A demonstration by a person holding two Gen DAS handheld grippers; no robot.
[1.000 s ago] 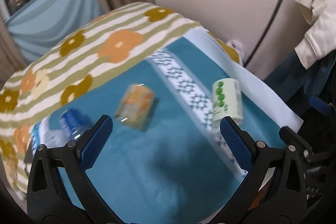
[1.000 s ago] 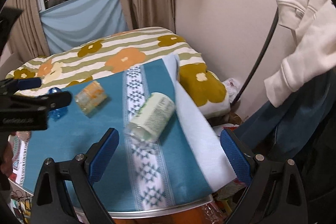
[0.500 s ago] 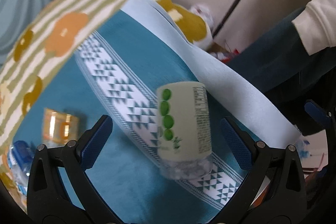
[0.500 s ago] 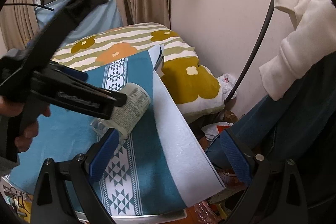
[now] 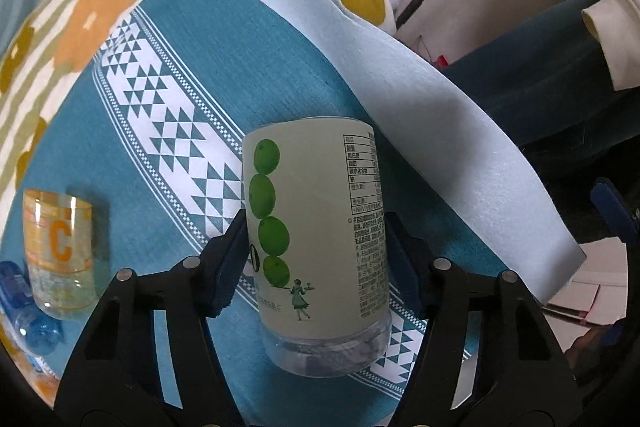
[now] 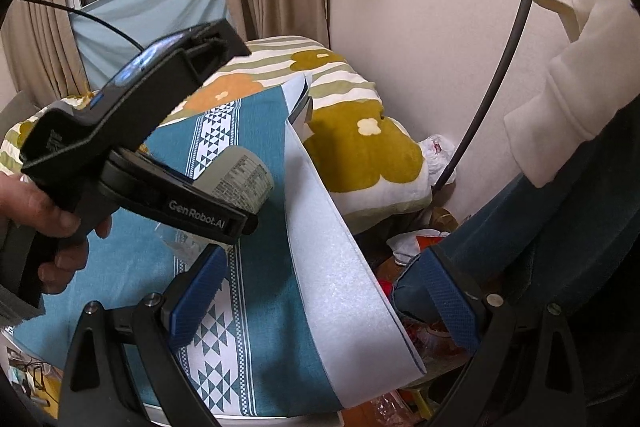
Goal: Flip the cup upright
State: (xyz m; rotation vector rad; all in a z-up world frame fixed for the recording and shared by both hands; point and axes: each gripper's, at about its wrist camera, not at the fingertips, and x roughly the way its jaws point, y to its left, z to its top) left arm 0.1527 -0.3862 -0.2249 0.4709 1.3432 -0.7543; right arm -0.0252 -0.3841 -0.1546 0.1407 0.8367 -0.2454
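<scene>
Left claw [image 5: 316,251] is on the cup [image 5: 318,227], its two blue pads pressed against the label from 9 and 3 o'clock, narrowed to the cup's width and gripping at about mid-body. The cup lies on its side on the teal cloth [image 5: 248,67] that covers the tabletop, long axis running straight along the claw's line of sight: the clear end points back toward the camera at 6 o'clock, the far end points away at 12, toward the pale blue strip [image 5: 420,99]. From the right wrist view the same cup [image 6: 240,175] shows at 10 o'clock, half hidden behind the left claw's black body, tipped over with one end toward the floral blanket [image 6: 360,147]. The left hand is plainly the nearer one, already in contact. Right claw [image 6: 324,307] hangs spread wide at the tabletop's near edge, blue pads well apart, nothing between them, well clear of the cup. So the turn looks like it belongs to the left wrist: with the cup's axis in line with the claw, pitching the wrist should stand it up; which end is the mouth I cannot tell for certain. A second cup [image 5: 60,247], orange with a letter C, sits off at 8 o'clock, apart from the action.
</scene>
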